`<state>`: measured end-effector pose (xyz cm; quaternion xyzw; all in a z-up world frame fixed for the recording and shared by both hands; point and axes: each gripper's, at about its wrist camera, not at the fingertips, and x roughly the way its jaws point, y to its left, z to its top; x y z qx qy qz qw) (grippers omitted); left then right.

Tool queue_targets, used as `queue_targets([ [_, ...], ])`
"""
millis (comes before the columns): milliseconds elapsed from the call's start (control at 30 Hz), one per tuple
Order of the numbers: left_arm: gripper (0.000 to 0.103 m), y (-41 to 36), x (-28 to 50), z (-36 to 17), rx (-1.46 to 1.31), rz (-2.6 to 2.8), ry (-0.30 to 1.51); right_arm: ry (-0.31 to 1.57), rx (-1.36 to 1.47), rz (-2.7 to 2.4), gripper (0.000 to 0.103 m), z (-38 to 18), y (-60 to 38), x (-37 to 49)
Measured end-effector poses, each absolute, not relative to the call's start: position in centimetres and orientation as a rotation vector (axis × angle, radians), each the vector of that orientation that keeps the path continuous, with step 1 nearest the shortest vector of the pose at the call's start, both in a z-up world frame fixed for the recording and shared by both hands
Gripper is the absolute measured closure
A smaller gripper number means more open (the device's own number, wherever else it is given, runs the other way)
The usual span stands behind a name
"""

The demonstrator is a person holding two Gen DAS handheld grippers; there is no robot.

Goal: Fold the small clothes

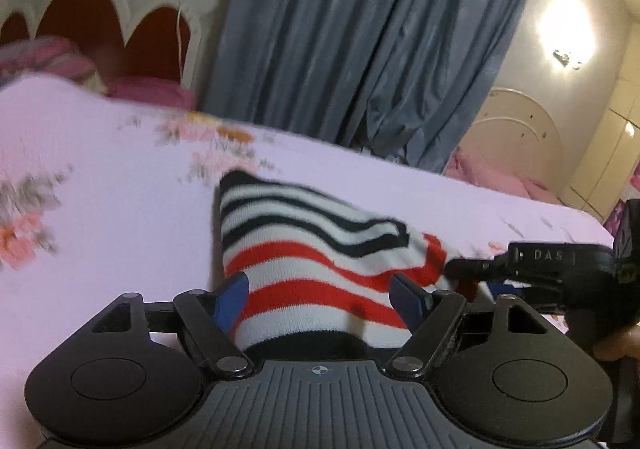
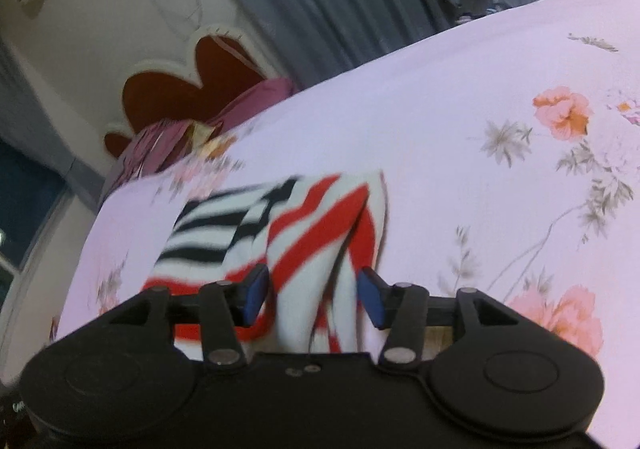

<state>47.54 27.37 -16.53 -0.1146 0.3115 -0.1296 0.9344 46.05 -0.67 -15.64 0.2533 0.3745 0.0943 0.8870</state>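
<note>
A small knit garment [image 1: 320, 245] with black-and-white stripes on its far part and red-and-white stripes nearer lies bunched on the pale floral bedsheet [image 1: 100, 217]. My left gripper [image 1: 319, 297] is open, and the garment's near end lies between its blue pads [image 1: 230, 299] without being squeezed. In the right wrist view the same garment [image 2: 304, 233] runs between the pads [image 2: 372, 299] of my right gripper [image 2: 314, 297], which is also open. From the left wrist view the right gripper [image 1: 466, 269] reaches in at the garment's right corner, a hand behind it.
The bedsheet [image 2: 460, 121] spreads wide to the right and behind the garment. Pink pillows [image 1: 52, 57] lie against a white and red headboard [image 1: 156, 37] at the far left. Grey curtains [image 1: 360, 41] hang beyond the bed's far edge.
</note>
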Motion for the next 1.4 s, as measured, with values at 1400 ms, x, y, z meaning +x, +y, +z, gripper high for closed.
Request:
queue_targets([
  [1400, 0.023, 26.1, 40.1, -16.2, -0.077, -0.251, 0.714, 0.684, -0.029, 0.185, 0.085, -13.9, 6.1, 34.8],
])
